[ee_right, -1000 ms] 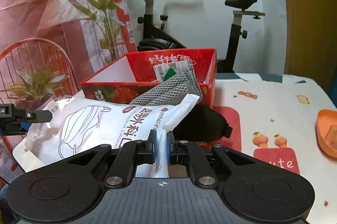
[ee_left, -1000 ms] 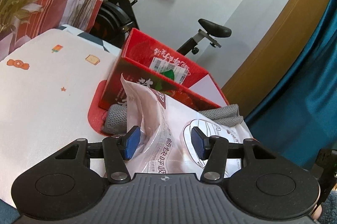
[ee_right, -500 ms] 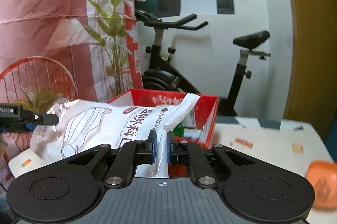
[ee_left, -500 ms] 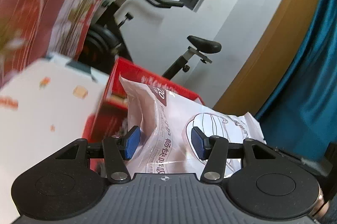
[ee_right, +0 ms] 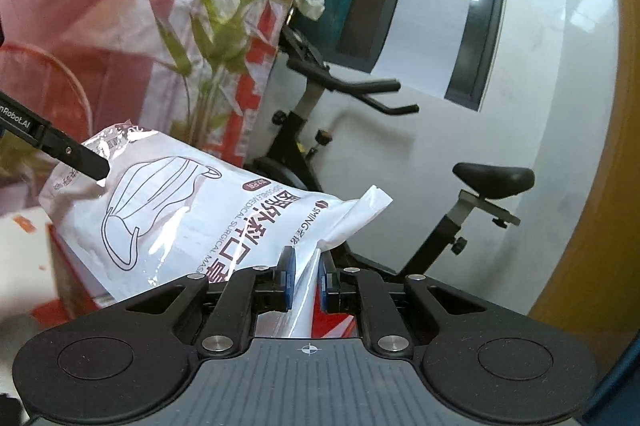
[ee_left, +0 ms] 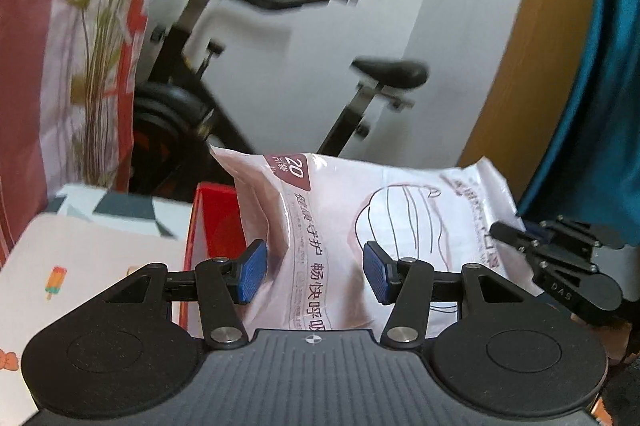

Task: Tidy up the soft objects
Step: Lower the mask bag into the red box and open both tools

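Note:
A white plastic bag of surgical masks [ee_left: 360, 209] with a mask drawing hangs in the air between both grippers, above the red cardboard box [ee_left: 212, 222]. My left gripper [ee_left: 314, 272] has its blue pads wide apart on either side of the bag's end, not pinching it. My right gripper [ee_right: 305, 280] is shut on the bag's [ee_right: 192, 209] crumpled corner and carries it. The right gripper's fingers [ee_left: 520, 238] also show in the left wrist view at the bag's far edge. The box shows in the right wrist view [ee_right: 68, 274] under the bag.
A white tablecloth with small prints [ee_left: 80, 266] covers the table at the left. An exercise bike [ee_right: 400, 185] stands behind the table against the white wall. A red-and-white floral sheet [ee_right: 120, 5] hangs at the left. A teal curtain [ee_left: 592, 105] is at the right.
Both grippers rose and tilted upward, lifting the mask bag off the box and table. The grey cloth and black item under the bag have dropped out of view.

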A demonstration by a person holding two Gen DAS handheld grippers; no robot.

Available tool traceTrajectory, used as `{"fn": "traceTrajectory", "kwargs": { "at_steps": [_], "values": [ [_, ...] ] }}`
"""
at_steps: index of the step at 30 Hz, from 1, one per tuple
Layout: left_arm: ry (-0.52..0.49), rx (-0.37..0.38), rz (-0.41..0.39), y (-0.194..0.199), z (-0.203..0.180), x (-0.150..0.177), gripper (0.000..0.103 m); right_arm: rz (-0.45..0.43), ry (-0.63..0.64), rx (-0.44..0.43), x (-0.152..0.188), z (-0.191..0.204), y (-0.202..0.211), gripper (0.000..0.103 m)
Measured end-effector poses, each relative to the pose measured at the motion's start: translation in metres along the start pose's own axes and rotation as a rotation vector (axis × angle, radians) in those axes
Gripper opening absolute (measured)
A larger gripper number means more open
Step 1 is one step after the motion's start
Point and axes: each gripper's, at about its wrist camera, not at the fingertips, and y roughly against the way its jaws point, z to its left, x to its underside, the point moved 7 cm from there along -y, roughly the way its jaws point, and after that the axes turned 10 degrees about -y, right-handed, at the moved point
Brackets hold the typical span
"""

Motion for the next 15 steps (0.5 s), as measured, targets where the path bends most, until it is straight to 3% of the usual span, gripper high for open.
{"fn": "traceTrajectory", "kwargs": {
  "at_steps": [8, 15],
  "values": [
    [0.023, -0.029, 0.161, -0.051, 0.031, 0.025, 0.055, 0.104, -0.03, -0.025, 0.043, 0.006, -0.045, 0.011],
    [-0.041, 0.003, 0.215, -0.061, 0.034, 0.031, 0.055, 0.19, -0.108, -0.051, 0.068, 0.001, -0.052, 0.011]
  ]
}}
